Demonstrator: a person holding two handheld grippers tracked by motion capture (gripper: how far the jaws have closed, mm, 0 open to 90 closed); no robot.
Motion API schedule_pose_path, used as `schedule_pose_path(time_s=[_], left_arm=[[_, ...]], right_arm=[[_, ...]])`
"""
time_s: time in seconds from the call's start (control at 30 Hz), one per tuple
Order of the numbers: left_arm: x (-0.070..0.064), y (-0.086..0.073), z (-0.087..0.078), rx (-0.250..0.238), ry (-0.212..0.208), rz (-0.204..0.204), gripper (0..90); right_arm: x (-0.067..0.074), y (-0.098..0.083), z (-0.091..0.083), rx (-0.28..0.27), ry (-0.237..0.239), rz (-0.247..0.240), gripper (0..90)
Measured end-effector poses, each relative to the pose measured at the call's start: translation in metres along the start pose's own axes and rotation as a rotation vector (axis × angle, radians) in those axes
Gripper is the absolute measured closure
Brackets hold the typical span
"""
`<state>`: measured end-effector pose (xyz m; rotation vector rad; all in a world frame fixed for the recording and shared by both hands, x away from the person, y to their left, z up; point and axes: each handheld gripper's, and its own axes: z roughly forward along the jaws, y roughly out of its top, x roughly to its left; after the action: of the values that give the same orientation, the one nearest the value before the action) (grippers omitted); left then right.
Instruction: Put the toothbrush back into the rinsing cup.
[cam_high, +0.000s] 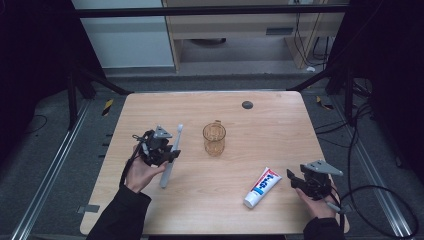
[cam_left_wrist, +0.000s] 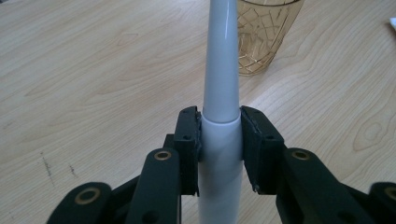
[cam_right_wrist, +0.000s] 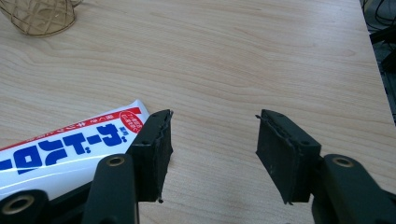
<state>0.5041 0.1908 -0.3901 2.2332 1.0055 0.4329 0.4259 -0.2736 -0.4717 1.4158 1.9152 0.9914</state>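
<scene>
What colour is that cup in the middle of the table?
The cup is see-through amber; the left gripper view shows it best.

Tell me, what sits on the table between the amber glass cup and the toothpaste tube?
Nothing: bare wooden table separates amber glass cup and white toothpaste tube, per the high view.

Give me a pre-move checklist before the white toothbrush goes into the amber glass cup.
1. Left gripper clamped on the white plastic toothbrush: ok.
2. Amber patterned glass cup upright on the wooden table: ok.
3. Cup empty: cannot tell.
4. Path from toothbrush to cup free: ok.
5. Right gripper open, holding nothing: ok.
6. White, red and blue toothpaste tube lying apart from the cup: ok.
</scene>
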Motion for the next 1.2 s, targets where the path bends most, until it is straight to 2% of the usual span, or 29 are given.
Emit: schedule_pose_path(time_s=[0.23,0.6,0.83,1.2], left_arm=[[0.001,0.001,-0.007,-0.058,0.021,-0.010,68.4],[0.003,0.008,-0.022,-0.196,0.053,-0.040,68.5],[0.001,0.012,-0.024,-0.246,0.070,-0.039,68.4],[0.002,0.027,-0.030,-0.381,0.088,-0.068,68.4]], right_arm=[[0.000,0.000,0.000,-0.003,-0.002,0.001,44.9],[0.000,0.000,-0.001,-0.009,-0.007,0.000,44.9],[-0.001,0.000,0.000,-0.011,-0.011,-0.002,45.0],[-0.002,-0.001,0.000,-0.013,-0.013,0.000,45.1]])
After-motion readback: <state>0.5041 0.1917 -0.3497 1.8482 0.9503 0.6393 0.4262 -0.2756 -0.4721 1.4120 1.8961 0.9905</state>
